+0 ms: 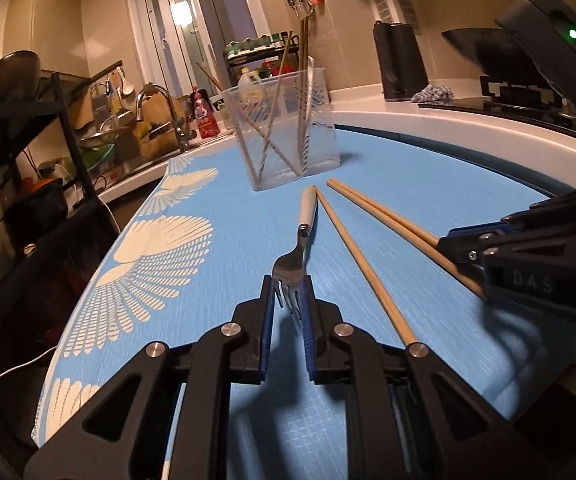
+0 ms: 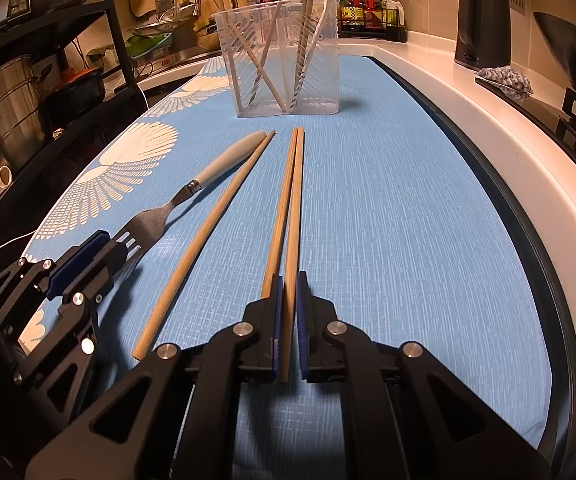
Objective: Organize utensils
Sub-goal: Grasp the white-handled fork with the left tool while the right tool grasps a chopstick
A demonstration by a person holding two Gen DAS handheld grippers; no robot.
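On the blue tabletop (image 2: 408, 200), the left gripper (image 1: 290, 300) lies low, jaws straddling the fork (image 1: 294, 258) tines, not visibly clamped. The right gripper (image 2: 288, 312) pinches one chopstick (image 2: 292, 216) of a pair. Both utensils' long axes run toward the holder (image 2: 279, 60) at 12 o'clock; open mat lies at 3 o'clock.

**Blue cloth, tan sticks, black tongs**

The cloth (image 2: 388, 220) is sky blue, finely crosshatched, with white fan-shaped shells at left. Chopsticks (image 2: 292, 200) are tan wood. The fork (image 1: 302, 236) is silver with a white handle. The holder (image 2: 279, 60) is clear plastic. Both tongs are black with blue pads (image 1: 308, 320).
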